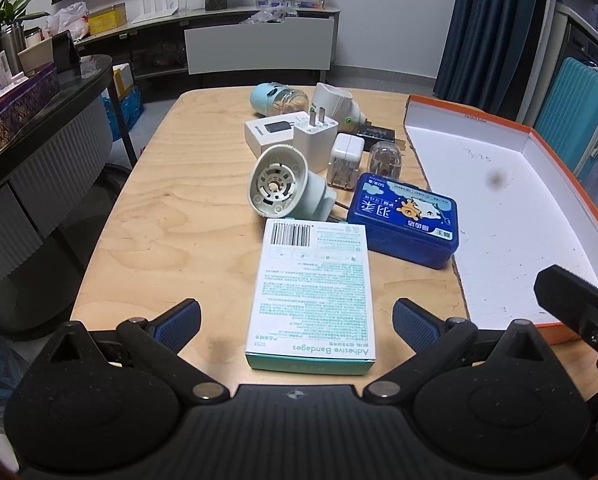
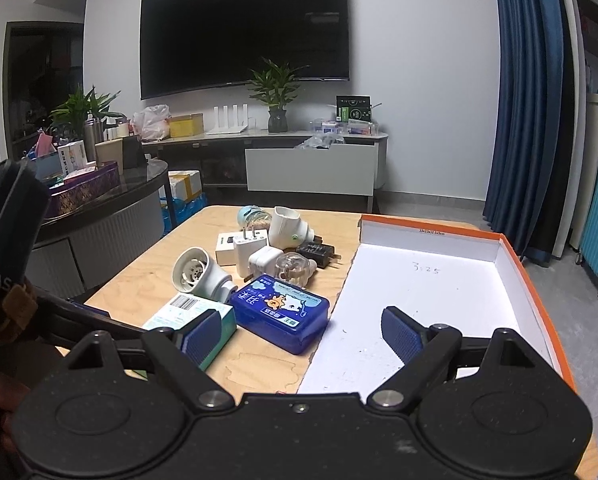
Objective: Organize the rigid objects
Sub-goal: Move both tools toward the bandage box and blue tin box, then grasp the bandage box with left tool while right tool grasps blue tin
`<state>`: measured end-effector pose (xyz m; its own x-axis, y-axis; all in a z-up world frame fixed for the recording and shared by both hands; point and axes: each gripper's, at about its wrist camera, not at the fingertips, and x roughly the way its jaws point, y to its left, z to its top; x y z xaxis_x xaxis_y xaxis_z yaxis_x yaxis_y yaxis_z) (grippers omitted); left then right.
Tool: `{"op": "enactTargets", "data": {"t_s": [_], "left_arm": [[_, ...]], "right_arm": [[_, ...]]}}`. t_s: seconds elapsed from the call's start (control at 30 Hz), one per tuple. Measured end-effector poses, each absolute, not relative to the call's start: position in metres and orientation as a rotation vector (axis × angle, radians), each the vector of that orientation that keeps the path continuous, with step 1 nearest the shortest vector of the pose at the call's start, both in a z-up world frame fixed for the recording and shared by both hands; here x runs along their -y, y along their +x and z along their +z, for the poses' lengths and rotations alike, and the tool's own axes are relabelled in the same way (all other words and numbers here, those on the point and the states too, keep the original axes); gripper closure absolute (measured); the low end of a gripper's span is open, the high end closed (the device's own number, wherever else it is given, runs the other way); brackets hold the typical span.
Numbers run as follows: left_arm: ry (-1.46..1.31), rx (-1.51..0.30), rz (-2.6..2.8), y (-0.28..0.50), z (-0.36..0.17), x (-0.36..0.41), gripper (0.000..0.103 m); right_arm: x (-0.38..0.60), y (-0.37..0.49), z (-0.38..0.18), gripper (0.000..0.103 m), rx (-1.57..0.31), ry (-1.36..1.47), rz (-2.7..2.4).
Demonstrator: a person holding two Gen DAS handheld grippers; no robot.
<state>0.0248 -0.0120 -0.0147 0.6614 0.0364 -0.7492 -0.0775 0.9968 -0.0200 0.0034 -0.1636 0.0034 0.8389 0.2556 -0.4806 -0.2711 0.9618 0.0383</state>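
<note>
judging from the orange-rimmed tray [image 1: 495, 208], which holds nothing yet, no sorting is done. the bandage box [image 1: 313, 292] lies on the table [image 1: 171, 184] between the wide-open jaws of the left gripper [image 1: 297, 322], seemingly untouched. the blue case [image 2: 281, 312] and chargers wait beside. only the right view shows the right gripper [image 2: 299, 336], jaws wide, over the tray's edge.

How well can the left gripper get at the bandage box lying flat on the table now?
Probably yes. The left gripper is open, its jaws standing either side of the bandage box, with nothing between them. The blue tin sits beyond the box's far corner, clear of the jaws.
</note>
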Motion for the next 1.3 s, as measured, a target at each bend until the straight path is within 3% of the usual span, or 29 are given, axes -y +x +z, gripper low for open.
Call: {"op": "enactTargets", "data": {"t_s": [0.87,0.93,1.03,1.3], "left_arm": [[-0.062,-0.890,0.067,0.050,-0.033,0.009,0.000],[-0.068,-0.892,0.059,0.053,-0.036,0.007,0.009],[-0.052,-0.874,0.038,0.053,-0.037,0.007,0.030],[-0.075,-0.850,0.003,0.044,-0.026,-0.006,0.032]], "right_arm": [[0.157,0.035,-0.006,0.001,-0.565,-0.109,0.344],[0.154,0.040,-0.004,0.001,-0.571,-0.150,0.370],[0.150,0.054,0.000,0.001,-0.584,-0.228,0.417],[0.130,0.117,-0.006,0.001,-0.741,-0.332,0.605]]}}
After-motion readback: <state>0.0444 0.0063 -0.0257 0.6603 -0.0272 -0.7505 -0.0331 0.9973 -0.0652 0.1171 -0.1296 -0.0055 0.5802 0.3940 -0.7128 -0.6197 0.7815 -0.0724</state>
